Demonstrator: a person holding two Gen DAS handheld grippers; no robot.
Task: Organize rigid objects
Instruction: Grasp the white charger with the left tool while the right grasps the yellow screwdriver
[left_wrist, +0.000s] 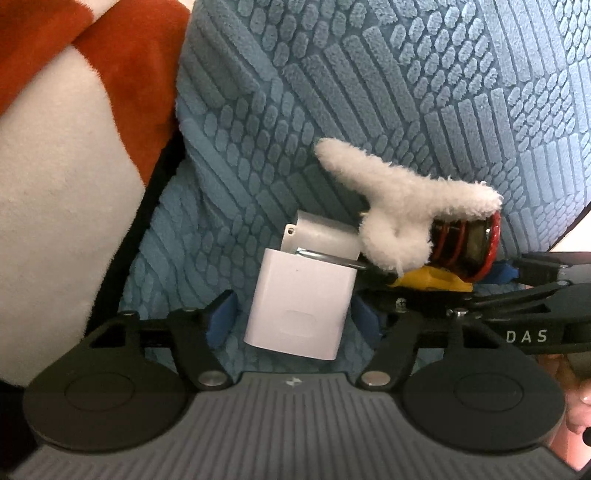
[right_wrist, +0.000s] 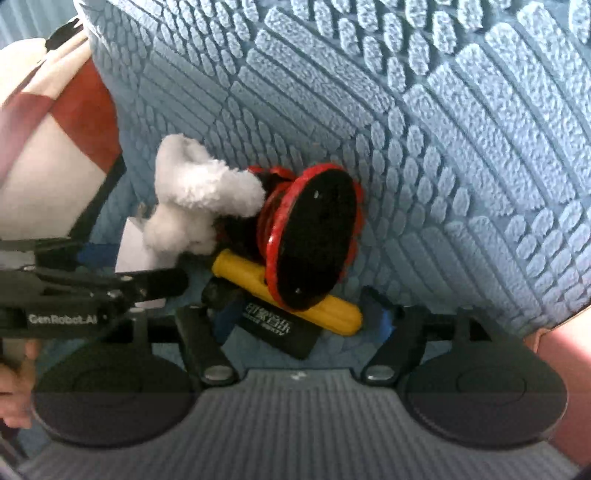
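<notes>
We take the white charger block (left_wrist: 297, 308) as landmark. It lies on the blue textured blanket (left_wrist: 369, 74), between the blue pads of the left gripper (left_wrist: 293, 317) — pads spread, neither touching it, so released. Just right of the block: a white fluffy toy (left_wrist: 399, 206) on a red-rimmed spring base (right_wrist: 314, 236), tipped on its side. Under that base, a yellow handle (right_wrist: 332, 314) and a black card with print (right_wrist: 273, 326), both between the parted fingers of the right gripper (right_wrist: 301, 321) — no contact that we can confirm. Left of the block, an orange-and-white plush cushion (left_wrist: 55, 166).
</notes>
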